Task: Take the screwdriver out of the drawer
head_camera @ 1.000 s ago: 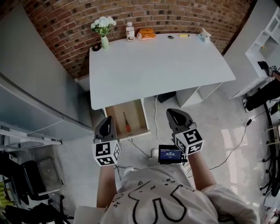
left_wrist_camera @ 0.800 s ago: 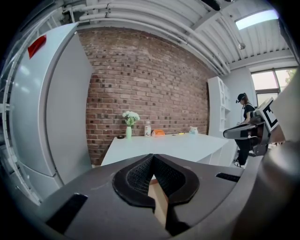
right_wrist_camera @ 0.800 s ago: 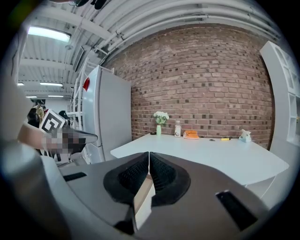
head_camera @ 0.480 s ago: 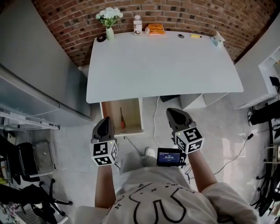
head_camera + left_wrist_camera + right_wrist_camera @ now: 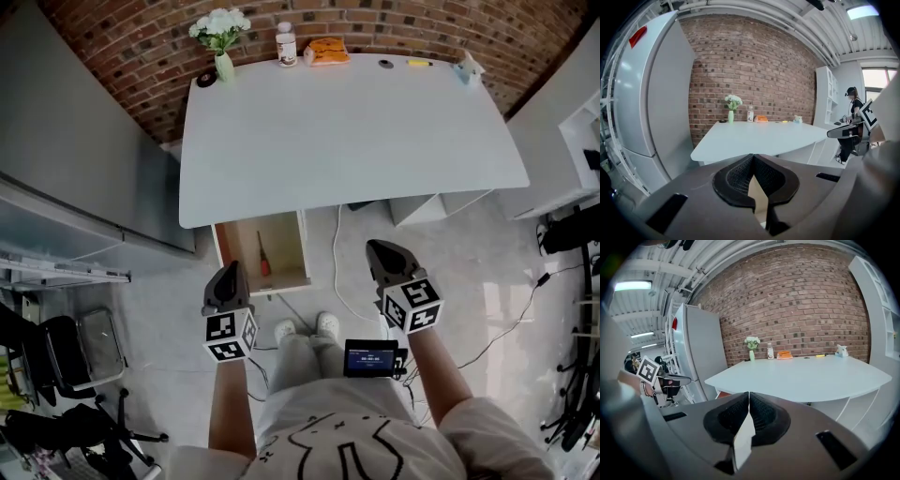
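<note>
Looking down in the head view, the drawer (image 5: 281, 246) is standing open at the centre of the frame, its back end running out of sight under the near edge of the white table (image 5: 347, 131). The screwdriver (image 5: 263, 256) is lying lengthwise inside on the wooden bottom, red handle toward the drawer's front, its tip too thin to make out. The left gripper (image 5: 232, 268) is hanging just below and left of the drawer front, and the right gripper (image 5: 373, 247) is hovering to the drawer's right; both are staying clear of it, as half a second ago. Since then the table has slid slightly toward the upper left, and the person's shoes (image 5: 305, 328) are now showing in full. Along the table's far edge a vase of flowers (image 5: 219, 42), a bottle (image 5: 286, 44) and an orange packet (image 5: 327, 51) are sitting in a row. In the left gripper view, the left gripper (image 5: 752, 156) is holding its tips pressed together on nothing, and its own body is blocking the whole lower frame, drawer included. In the right gripper view, the right gripper (image 5: 749, 394) is likewise closed and empty, its body covering the lower frame beneath the table (image 5: 801, 376).
</note>
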A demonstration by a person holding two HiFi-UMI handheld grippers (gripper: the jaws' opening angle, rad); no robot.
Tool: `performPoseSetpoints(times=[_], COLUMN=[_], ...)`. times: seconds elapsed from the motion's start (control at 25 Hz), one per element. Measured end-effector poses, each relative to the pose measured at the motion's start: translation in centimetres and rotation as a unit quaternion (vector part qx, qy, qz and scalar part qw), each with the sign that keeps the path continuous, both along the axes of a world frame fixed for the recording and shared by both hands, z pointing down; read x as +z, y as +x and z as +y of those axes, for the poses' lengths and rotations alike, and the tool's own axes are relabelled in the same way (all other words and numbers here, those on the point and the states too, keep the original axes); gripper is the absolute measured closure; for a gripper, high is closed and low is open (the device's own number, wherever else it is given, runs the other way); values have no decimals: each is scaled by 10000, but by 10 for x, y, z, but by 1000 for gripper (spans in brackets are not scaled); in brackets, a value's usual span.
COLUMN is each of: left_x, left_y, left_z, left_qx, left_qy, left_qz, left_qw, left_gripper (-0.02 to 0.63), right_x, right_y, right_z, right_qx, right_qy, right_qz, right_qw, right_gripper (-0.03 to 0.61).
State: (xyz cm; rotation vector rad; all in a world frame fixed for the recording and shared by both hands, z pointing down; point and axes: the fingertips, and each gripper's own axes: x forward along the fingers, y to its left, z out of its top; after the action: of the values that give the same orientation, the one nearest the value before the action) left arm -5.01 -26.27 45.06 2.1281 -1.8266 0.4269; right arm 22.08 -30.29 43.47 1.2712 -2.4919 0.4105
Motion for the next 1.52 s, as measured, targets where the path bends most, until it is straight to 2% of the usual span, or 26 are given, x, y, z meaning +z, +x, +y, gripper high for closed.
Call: performPoseSetpoints(times=[0.36, 0.72, 1.0, 1.2, 1.36, 1.52], left_x=[66, 146, 192, 228, 259, 291], left_y=[-10, -13, -11, -17, -15, -12], left_z=[-13, -26, -36, -39, -42, -45], left_qx=[156, 334, 589, 590, 672, 675], left_qy=[-456, -819, -963, -1169, -1577, -2285], left_qz=[24, 92, 85, 266, 229, 494], left_qw=[9988, 9960, 9936, 9910, 9849, 9699], left_gripper=[601, 601, 601, 601, 601, 601], right_x=[62, 137, 193, 238, 264, 289], right_y=[-9, -34, -33, -28, -26, -23], right_z=[-9, -9, -15, -18, -27, -36], right_qx=[89, -65, -115, -158, -90, 23], right_qy=[-420, -725, -933, -1120, -1180, -1342], right_qz=[171, 374, 553, 707, 842, 957], right_qw=[9989, 9966, 9940, 9911, 9894, 9863], right_gripper=[558, 558, 558, 557, 558, 557])
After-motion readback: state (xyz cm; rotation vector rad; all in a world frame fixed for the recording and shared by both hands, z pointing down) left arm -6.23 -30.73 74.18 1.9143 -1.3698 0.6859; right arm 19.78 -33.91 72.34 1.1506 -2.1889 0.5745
